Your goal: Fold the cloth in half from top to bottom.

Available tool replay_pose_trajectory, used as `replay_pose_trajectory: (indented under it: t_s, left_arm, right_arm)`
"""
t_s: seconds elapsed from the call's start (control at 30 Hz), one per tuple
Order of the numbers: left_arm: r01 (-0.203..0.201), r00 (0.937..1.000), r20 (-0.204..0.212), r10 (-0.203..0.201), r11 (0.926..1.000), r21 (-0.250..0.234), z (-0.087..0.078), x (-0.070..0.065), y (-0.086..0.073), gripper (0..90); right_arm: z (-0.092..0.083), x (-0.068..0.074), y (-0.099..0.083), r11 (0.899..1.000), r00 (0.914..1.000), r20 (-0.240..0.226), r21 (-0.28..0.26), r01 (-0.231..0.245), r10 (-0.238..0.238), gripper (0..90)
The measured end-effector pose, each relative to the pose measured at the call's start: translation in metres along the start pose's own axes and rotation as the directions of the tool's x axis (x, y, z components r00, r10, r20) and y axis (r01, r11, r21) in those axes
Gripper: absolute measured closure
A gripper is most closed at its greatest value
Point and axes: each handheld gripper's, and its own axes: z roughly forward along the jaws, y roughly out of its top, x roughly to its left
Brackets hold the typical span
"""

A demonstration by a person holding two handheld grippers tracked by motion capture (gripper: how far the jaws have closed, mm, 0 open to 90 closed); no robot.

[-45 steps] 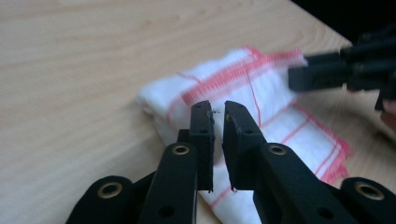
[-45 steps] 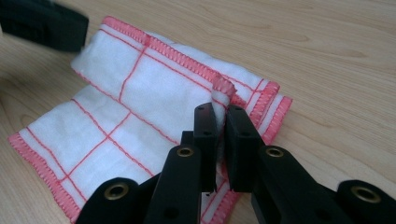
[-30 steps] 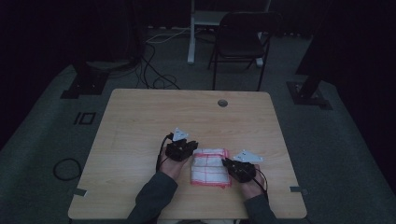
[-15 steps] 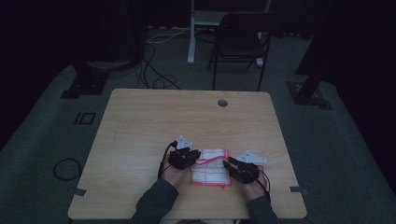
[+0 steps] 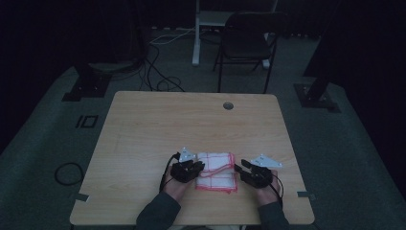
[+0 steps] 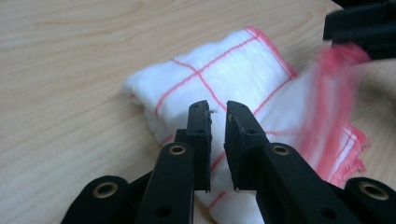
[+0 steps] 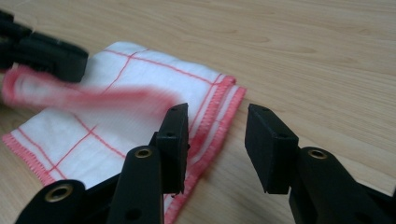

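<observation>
A folded white cloth [image 5: 216,171] with red grid lines and a red hem lies near the table's front edge. My left gripper [image 5: 196,168] rests at its left side. In the left gripper view its jaws [image 6: 217,116] stand a narrow gap apart over the cloth [image 6: 224,70], with only a bit of lint between them. My right gripper [image 5: 239,168] is at the cloth's right side. Its jaws [image 7: 217,112] have just been opening and hold nothing, and one stands over the hemmed edge [image 7: 219,100]. A red hem strip [image 7: 93,98] shows blurred between the two grippers.
The wooden table [image 5: 191,124] has a round cable hole [image 5: 228,105] near its far edge. A black chair [image 5: 246,43] and stand legs are on the floor beyond. A coiled cable [image 5: 67,172] lies on the floor at the left.
My left gripper has come nearer the front edge, beside the cloth. The right hand has stayed put. The cloth's upper layer has shifted and now lies more compact.
</observation>
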Motion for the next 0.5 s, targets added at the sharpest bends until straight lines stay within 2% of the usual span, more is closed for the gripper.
replay_pose_trajectory:
  t_s: [0.13, 0.5]
  left_arm:
    - [0.002, 1.0000, 0.000, -0.002, 1.0000, 0.004, -0.001, 0.000, -0.005, 80.6]
    - [-0.025, 0.9997, 0.002, 0.025, 0.9996, 0.010, -0.005, -0.007, -0.014, 79.8]
  right_arm:
    - [-0.002, -0.004, 0.001, 1.000, 0.9999, 0.007, -0.009, -0.014, 0.014, 59.8]
    - [0.000, -0.002, 0.000, 1.000, 0.9999, 0.000, -0.003, -0.012, 0.012, 59.7]
